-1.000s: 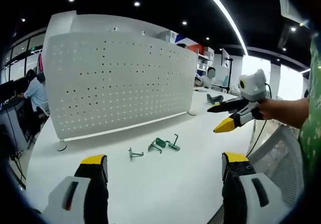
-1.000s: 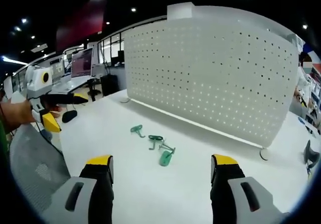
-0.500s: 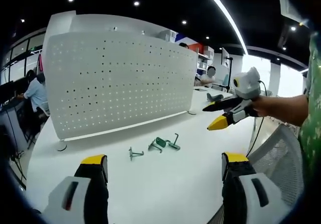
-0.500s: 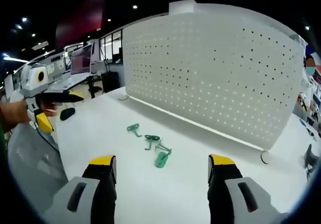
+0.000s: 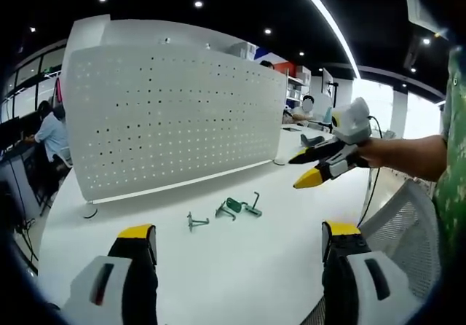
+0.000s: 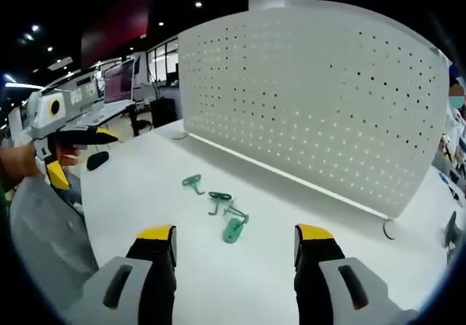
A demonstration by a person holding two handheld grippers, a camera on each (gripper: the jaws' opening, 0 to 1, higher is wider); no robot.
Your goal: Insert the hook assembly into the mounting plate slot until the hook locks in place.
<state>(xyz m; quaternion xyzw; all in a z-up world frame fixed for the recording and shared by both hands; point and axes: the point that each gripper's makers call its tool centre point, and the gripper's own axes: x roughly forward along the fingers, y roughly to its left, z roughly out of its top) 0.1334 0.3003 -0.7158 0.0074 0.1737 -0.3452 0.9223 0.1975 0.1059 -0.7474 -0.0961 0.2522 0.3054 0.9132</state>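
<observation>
Yellow-tipped jaws of the left gripper (image 5: pixel 237 241) rise wide apart at the bottom of the left gripper view, holding nothing above the white table (image 5: pixel 218 267). In the right gripper view the right gripper (image 6: pixel 234 239) stands the same way, jaws spread and empty. Just beyond both, loose on the tabletop, lies a small cluster of green hooks (image 5: pixel 239 208) (image 6: pixel 220 208); one hook (image 5: pixel 195 223) (image 6: pixel 192 183) sits a little apart from the rest. None of them touches either gripper. Farther back stands the white perforated mounting plate (image 5: pixel 175 121) (image 6: pixel 313 99), upright on small feet, its holes bare. In the left gripper view the right gripper comes in from the right, held by a hand (image 5: pixel 375 152) above the table, its jaws parted with nothing between them. In the right gripper view the left gripper (image 6: pixel 76 146) shows at the left edge beside a grey mesh chair back (image 6: pixel 44 237). Desks with monitors (image 6: pixel 120 84) lie beyond.
</observation>
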